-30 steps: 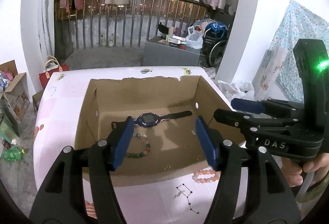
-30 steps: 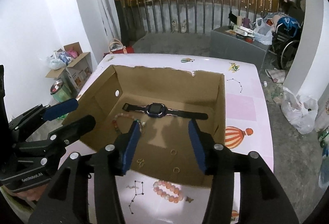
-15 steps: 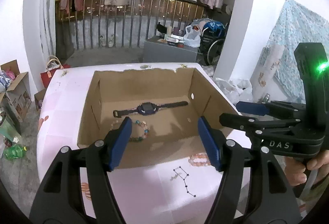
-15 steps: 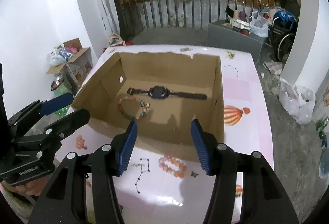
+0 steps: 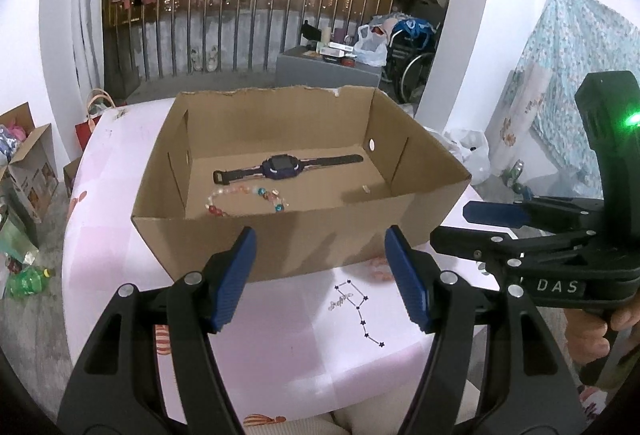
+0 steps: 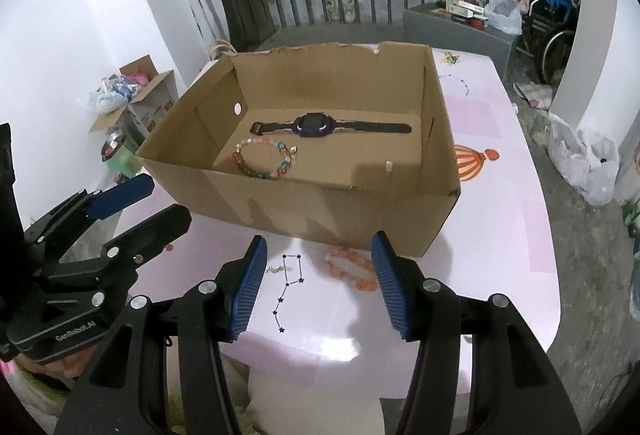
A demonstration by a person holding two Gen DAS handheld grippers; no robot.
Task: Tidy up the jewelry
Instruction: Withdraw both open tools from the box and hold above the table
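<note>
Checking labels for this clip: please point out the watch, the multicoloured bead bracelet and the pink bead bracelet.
watch (image 6: 313,124), right wrist view, on its dark face.
multicoloured bead bracelet (image 6: 245,168), right wrist view, on its near-left beads.
pink bead bracelet (image 6: 352,260), right wrist view, on its beads nearest the box.

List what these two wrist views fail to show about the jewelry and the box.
- Cardboard box floor nearest the cameras: hidden by its front wall in both views.
- Multicoloured bead bracelet: near half cut off by that wall in the left view.
- Pink bead bracelet on the tablecloth: blurred, partly behind a jaw pad, right view.
- Small pale item in the box: too small to identify.
</note>
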